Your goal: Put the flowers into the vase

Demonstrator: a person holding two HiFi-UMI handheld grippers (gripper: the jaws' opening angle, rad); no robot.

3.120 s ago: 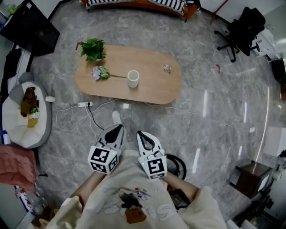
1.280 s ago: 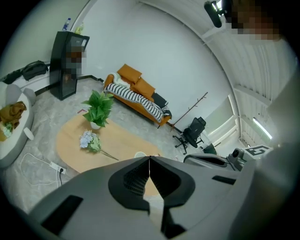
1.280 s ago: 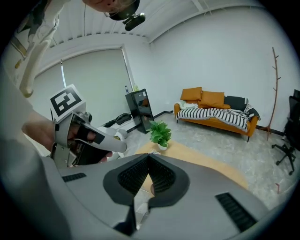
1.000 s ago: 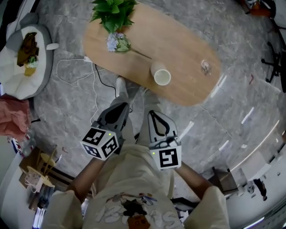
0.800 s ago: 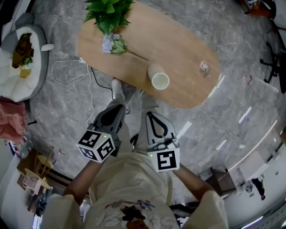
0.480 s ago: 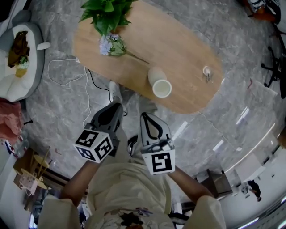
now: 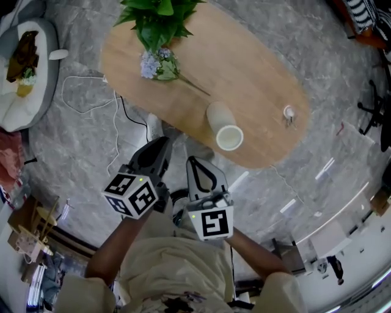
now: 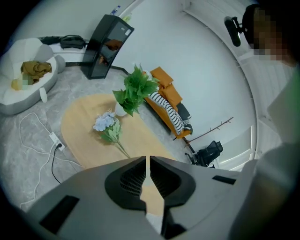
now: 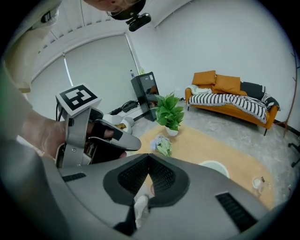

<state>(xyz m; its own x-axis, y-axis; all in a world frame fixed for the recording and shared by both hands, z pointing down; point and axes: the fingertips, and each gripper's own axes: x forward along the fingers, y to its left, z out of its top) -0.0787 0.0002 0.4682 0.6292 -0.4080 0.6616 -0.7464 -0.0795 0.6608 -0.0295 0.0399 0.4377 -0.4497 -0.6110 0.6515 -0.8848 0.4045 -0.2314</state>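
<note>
At the far left a round cushion bed sits on the marble floor, and a white cable loops beside it. Next comes the oval wooden bench. At its left end stands a leafy potted plant, with the flowers lying flat just in front of it, pale blue heads by the pot and thin stem running toward the vase. Below the bench's near edge the person holds both tools over the floor, well short of the flowers. The left tongs are pressed together with nothing in them. Just beside them, the right tongs are likewise closed and empty. The white vase stands upright near the bench's front edge, apart from the flowers. Farther right a small shiny object rests on the wood.
</note>
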